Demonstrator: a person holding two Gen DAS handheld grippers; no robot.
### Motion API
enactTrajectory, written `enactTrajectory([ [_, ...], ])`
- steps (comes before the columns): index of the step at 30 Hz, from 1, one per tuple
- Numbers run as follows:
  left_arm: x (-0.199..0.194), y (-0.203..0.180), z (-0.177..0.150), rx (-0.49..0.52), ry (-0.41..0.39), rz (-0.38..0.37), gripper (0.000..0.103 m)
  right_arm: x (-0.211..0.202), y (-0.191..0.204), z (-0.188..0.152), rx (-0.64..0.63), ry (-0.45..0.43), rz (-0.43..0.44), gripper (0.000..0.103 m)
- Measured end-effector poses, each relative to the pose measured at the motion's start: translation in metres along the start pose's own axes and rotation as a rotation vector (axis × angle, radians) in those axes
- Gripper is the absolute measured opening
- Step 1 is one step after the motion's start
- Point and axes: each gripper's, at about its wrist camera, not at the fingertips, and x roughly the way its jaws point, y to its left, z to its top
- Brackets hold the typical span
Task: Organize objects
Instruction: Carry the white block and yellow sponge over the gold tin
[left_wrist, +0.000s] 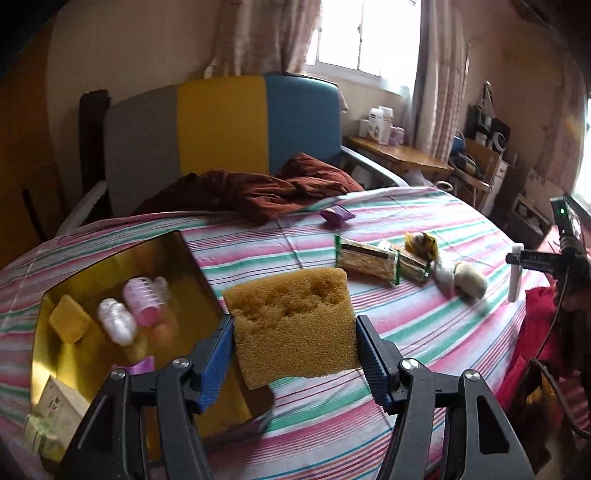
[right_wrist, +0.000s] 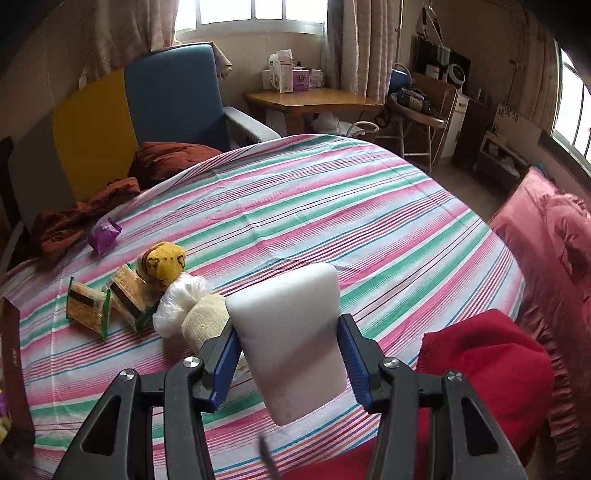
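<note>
Rightward, bare striped sheet to edge.

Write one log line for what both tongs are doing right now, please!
left tongs: shut on yellow sponge, beside gold box | right tongs: shut on white sponge, above striped sheet | snack packets: on sheet
</note>
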Motion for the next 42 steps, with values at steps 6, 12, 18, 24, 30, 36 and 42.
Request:
enactTrajectory([
  [6,-0.014,0.026,-0.004,-0.051,-0.021,0.037,0.065,-0.01,0.025,0.001,-0.051,-0.003,0.029,0.052],
  [12,-0.02,0.055,-0.012,-0.109,-0.02,0.086,0.065,-0.038,0.098,0.001,-0.154,-0.035,0.195,0.052],
  [18,-0.026,0.08,-0.021,-0.162,-0.017,0.13,0.065,-0.065,0.181,-0.008,-0.256,-0.03,0.418,0.052],
  [24,-0.042,0.114,-0.025,-0.231,-0.042,0.176,0.065,-0.091,0.267,-0.032,-0.371,0.016,0.634,0.052],
  [30,-0.071,0.171,-0.031,-0.357,-0.084,0.245,0.065,-0.102,0.332,-0.054,-0.446,0.095,0.796,0.052],
  [36,-0.098,0.22,-0.041,-0.445,-0.114,0.354,0.065,-0.105,0.376,-0.074,-0.521,0.14,0.831,0.052],
  [42,-0.101,0.241,-0.043,-0.472,-0.119,0.388,0.065,-0.097,0.401,-0.094,-0.612,0.189,0.779,0.052],
])
